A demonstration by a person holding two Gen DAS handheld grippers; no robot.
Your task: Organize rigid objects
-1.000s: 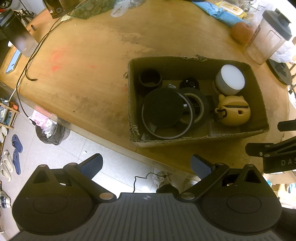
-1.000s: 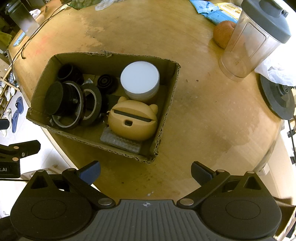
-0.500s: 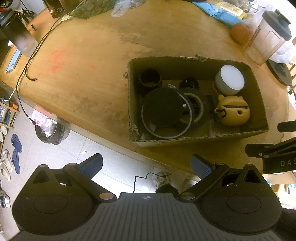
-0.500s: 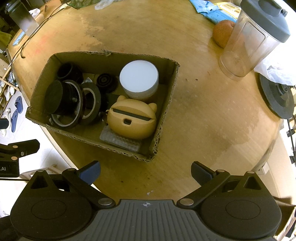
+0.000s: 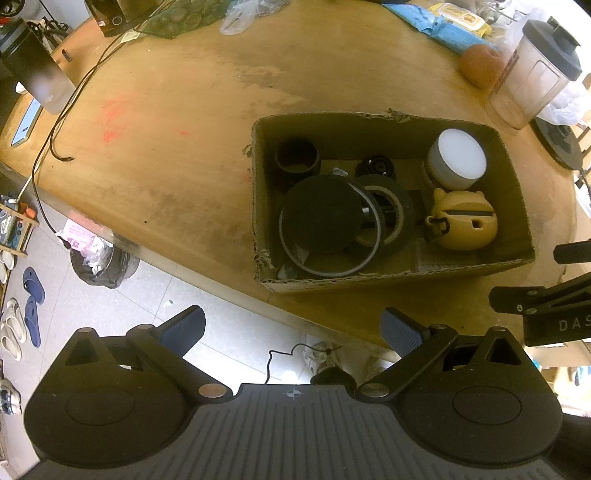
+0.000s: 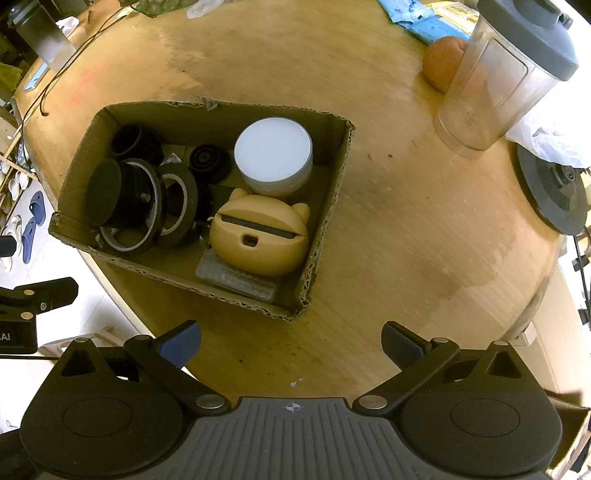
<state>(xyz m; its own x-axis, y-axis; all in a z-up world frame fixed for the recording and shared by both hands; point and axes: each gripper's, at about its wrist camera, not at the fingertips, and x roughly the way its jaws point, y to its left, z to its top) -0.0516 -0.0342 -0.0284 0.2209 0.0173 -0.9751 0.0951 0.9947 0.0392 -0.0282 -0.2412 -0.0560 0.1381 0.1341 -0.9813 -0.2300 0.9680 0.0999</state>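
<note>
A cardboard box point(image 5: 258, 206) point(image 6: 332, 206) sits on the round wooden table point(image 5: 166, 155) point(image 6: 406, 221). Inside lie a white-topped round container point(image 5: 458, 155) point(image 6: 273, 151), a tan bear-shaped case point(image 5: 465, 221) point(image 6: 258, 236), black tape rolls point(image 5: 391, 218) point(image 6: 177, 203), a black disc point(image 5: 321, 218) point(image 6: 103, 192), a black cup point(image 5: 297, 157) point(image 6: 133, 138) and a small black cap point(image 5: 376, 168) point(image 6: 208, 162). My left gripper point(image 5: 293, 328) hangs open over the table's near edge, short of the box. My right gripper point(image 6: 291, 343) is open above bare wood, in front of the box's right corner. Both hold nothing.
A clear blender jug with a grey lid point(image 5: 532, 77) point(image 6: 502, 77) and an orange fruit point(image 5: 480, 66) point(image 6: 441, 62) stand at the far right. A black cable point(image 5: 66, 107) runs along the left. Blue packets point(image 5: 436, 26), a bin point(image 5: 99, 262) and shoes point(image 5: 31, 295) lie around.
Almost nothing: the right wrist view has drifted slightly, so the box sits a touch higher and further left. Both grippers have stayed open.
</note>
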